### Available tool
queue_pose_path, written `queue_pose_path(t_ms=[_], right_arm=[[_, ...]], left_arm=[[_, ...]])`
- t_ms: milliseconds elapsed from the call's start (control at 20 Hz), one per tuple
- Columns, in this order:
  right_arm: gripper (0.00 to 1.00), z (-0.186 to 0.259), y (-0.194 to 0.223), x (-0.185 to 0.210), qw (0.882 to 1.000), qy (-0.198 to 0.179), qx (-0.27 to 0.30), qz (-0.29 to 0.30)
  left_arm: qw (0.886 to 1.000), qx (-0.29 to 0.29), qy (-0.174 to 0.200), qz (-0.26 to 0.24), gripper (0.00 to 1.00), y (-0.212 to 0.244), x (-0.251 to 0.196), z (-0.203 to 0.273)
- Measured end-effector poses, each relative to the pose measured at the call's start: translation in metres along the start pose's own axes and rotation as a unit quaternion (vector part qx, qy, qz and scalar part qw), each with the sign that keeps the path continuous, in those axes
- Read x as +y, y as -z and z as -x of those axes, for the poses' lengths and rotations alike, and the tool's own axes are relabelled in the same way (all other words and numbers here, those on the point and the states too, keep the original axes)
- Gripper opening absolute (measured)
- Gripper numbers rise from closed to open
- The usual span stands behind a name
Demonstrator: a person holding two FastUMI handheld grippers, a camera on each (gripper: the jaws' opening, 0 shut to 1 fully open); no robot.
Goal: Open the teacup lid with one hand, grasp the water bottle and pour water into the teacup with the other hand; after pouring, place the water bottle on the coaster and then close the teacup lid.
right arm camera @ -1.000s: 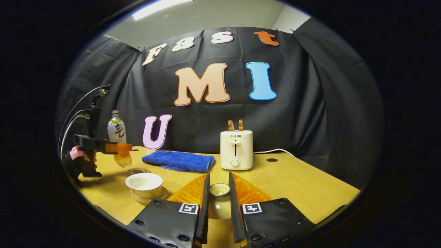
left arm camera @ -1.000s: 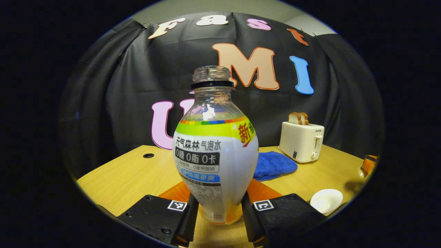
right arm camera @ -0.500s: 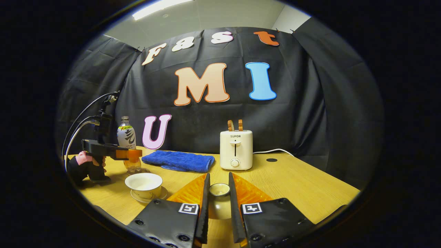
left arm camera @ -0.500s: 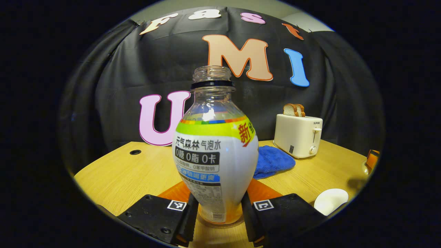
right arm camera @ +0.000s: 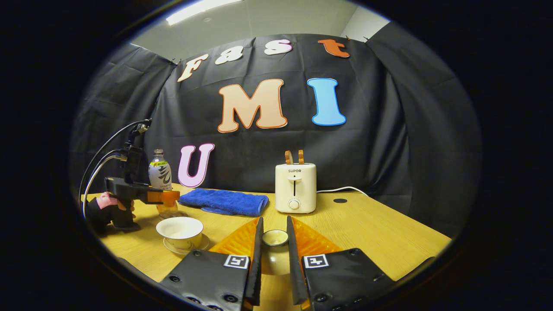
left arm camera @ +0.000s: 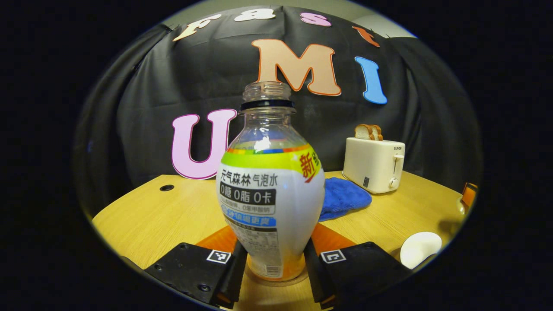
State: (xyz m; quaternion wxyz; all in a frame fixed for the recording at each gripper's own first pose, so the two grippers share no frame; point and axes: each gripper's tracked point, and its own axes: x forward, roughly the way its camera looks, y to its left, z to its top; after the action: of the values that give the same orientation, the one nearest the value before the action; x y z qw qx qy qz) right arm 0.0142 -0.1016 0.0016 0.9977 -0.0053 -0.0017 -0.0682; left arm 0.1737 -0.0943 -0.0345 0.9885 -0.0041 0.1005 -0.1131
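Note:
The uncapped water bottle (left arm camera: 270,194) stands upright between the fingers of my left gripper (left arm camera: 274,259), which is shut on its lower body. Its base rests on the round brown coaster (left arm camera: 298,281). In the right gripper view the same bottle (right arm camera: 159,175) is at the far left, with the left gripper (right arm camera: 164,197) and a hand on it, over the coaster (right arm camera: 175,214). The white teacup (right arm camera: 180,231) stands open on its saucer, just in front of the coaster. My right gripper (right arm camera: 274,242) is shut on the teacup lid (right arm camera: 274,255), held above the table.
A cream toaster (right arm camera: 295,188) with bread slices stands at the back, with a folded blue towel (right arm camera: 224,201) to its left. The wooden table (right arm camera: 371,233) has a cable hole (right arm camera: 340,201) at the right. The teacup (left arm camera: 420,249) lies to the right of the left gripper.
The left gripper has brought the bottle down from above the table and set it upright on the coaster. The right gripper with the lid has stayed still.

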Motion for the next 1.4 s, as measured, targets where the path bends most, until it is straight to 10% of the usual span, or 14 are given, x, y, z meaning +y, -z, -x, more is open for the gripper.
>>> queue_pose_path(t_ms=[350,550,1400], right_arm=[[0.31,0.001,-0.001,0.0,1.0,0.001,0.0,0.0],[0.31,0.0,-0.001,0.0,1.0,0.0,0.0,0.0],[0.32,-0.005,0.0,0.023,1.0,-0.026,0.001,-0.001]], left_arm=[[1.0,0.004,0.008,0.002,0.7,0.001,-0.003,0.001],[1.0,0.005,0.011,0.005,0.96,0.002,-0.004,0.002],[0.998,-0.054,-0.025,-0.026,0.96,-0.007,0.018,0.066]])
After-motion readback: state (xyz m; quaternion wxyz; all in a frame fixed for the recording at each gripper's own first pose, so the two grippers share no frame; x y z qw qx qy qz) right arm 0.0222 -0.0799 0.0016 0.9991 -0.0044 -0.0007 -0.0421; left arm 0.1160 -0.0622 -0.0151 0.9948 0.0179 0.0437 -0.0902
